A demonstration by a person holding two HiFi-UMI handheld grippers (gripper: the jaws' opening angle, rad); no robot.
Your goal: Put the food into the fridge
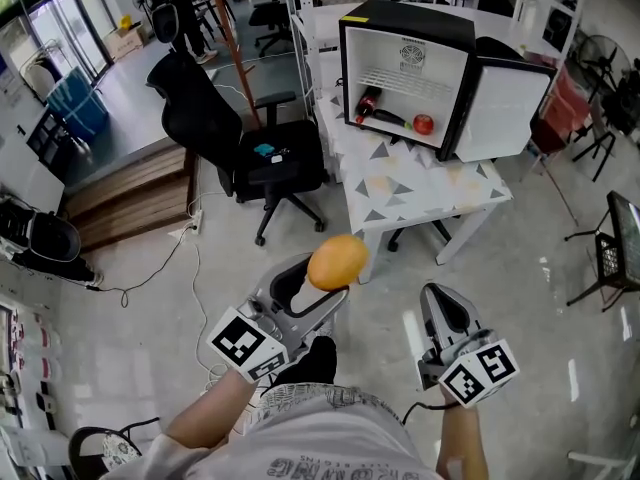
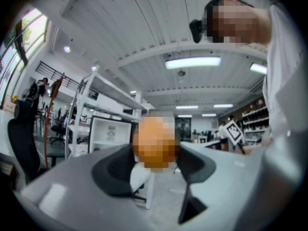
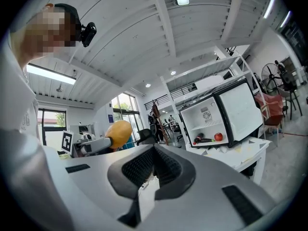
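Observation:
An orange point(image 1: 337, 261) sits between the jaws of my left gripper point(image 1: 330, 280), which is shut on it above the floor. In the left gripper view the orange point(image 2: 155, 143) fills the gap of that gripper point(image 2: 155, 166). My right gripper point(image 1: 441, 296) hangs beside it, shut with nothing in it; in its own view the right gripper point(image 3: 154, 166) has its ribbed pads together. Ahead, a small black fridge point(image 1: 400, 20) stands on a white table point(image 1: 420, 183) with its door point(image 1: 505, 108) swung open to the right. Inside lie a dark bottle point(image 1: 376, 109) and a red apple point(image 1: 423, 124).
A black office chair point(image 1: 262, 158) stands left of the table, with a second chair back point(image 1: 195, 103) behind it. A cable point(image 1: 185, 258) trails over the floor at the left. More chairs point(image 1: 600, 128) and a wire rack point(image 1: 615, 248) stand at the right.

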